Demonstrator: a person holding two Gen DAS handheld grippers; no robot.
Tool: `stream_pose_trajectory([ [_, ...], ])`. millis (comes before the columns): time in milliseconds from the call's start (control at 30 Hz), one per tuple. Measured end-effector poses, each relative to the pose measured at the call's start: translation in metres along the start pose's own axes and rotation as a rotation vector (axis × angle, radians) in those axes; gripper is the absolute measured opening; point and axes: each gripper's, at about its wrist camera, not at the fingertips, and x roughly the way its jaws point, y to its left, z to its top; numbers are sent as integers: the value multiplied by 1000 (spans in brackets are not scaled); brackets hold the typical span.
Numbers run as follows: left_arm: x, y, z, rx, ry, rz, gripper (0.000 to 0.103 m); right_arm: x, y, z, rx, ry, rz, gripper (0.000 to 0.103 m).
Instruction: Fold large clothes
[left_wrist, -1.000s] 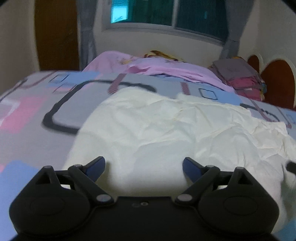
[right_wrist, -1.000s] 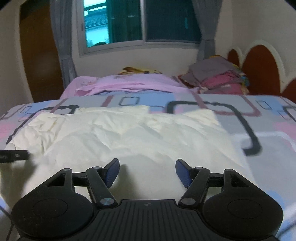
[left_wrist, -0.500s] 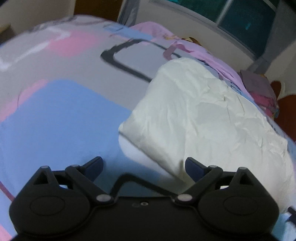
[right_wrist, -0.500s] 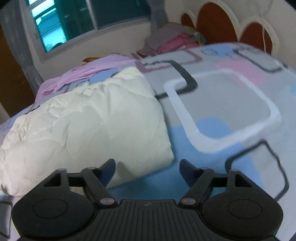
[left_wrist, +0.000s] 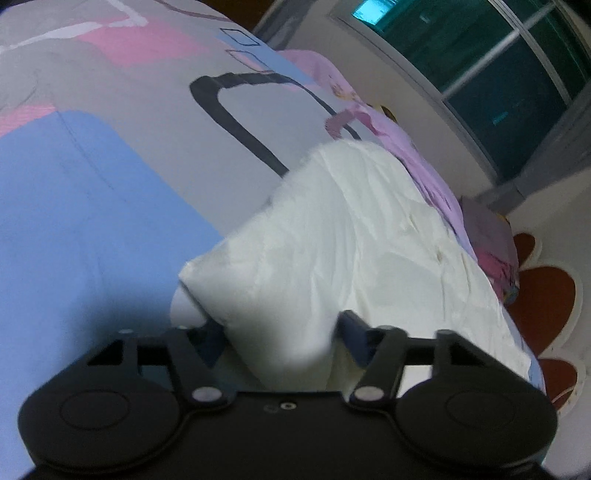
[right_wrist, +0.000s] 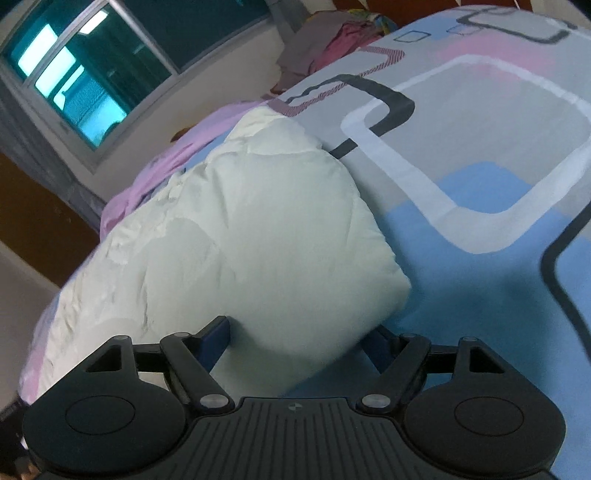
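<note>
A folded cream-white quilted garment (left_wrist: 351, 236) lies on a bed whose sheet (left_wrist: 92, 206) is printed in grey, blue and pink blocks with dark outlined squares. The left gripper (left_wrist: 277, 328) is at the garment's near left corner: that corner sits between its jaws, which are closing, and the blue pads look to be touching the cloth, though blur hides how firmly. The right gripper (right_wrist: 299, 332) is at the near right corner (right_wrist: 376, 295), which lies between jaws standing apart; its pads sit just beside the padded edge. Beyond the garment lie a lilac blanket (left_wrist: 388, 125) and a heap of clothes (right_wrist: 325, 40), under a window (right_wrist: 74, 81).
</note>
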Motion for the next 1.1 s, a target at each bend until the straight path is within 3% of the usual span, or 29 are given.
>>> stream_pose_trajectory([
  [33,0,0,1,1,-3,0,52,2,0,1,2,-8,1,75],
  [233,-1,-4,1,13,-14,1,25,4,3,7,7,-31,21,42],
  [300,-6,-8,1,20,-26,0,20,-2,6,9,-11,-38,29,32],
  [367,-14,-11,1,29,-41,-8,17,-10,9,10,-27,-46,42,29],
  [600,-59,-7,-9,76,-32,-45,16,-53,15,-2,-41,-55,59,26],
  [1100,-174,83,-94,60,57,-97,16,-169,-23,-114,11,-7,14,27],
])
